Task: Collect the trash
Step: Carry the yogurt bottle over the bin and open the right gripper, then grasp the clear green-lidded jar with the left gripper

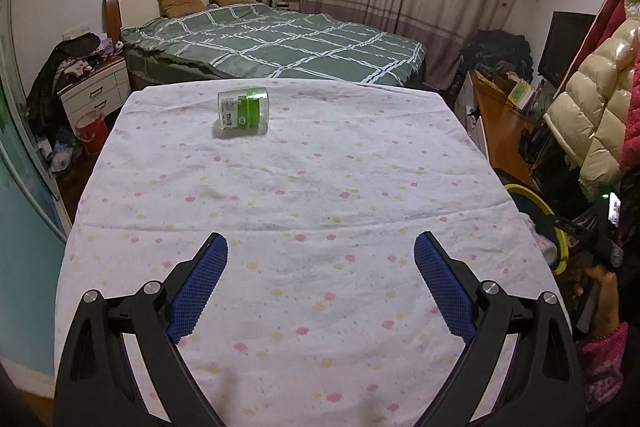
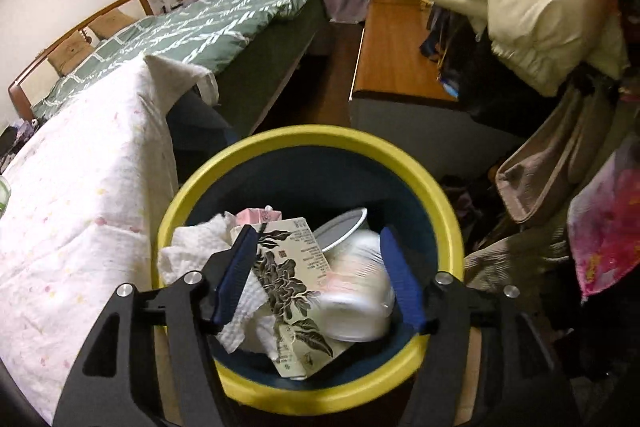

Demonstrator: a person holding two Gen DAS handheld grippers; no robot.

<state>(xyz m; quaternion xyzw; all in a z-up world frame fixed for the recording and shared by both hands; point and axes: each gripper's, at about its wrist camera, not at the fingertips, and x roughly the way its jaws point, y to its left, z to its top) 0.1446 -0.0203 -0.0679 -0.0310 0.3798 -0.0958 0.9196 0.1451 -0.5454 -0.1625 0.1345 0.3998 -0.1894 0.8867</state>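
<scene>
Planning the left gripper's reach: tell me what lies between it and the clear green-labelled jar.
Only bare dotted white cloth lies between the left gripper and the clear green-labelled jar, in the left wrist view.

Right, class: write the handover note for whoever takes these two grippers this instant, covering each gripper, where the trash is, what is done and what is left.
Left gripper: open, empty, above the cloth-covered table.
Right gripper: open over the yellow-rimmed bin, gripping nothing; a blurred white container lies between its fingers.
Done: printed box, paper towel and other items are in the bin.
Left: the clear jar with green label, on its side at the table's far end.
</scene>
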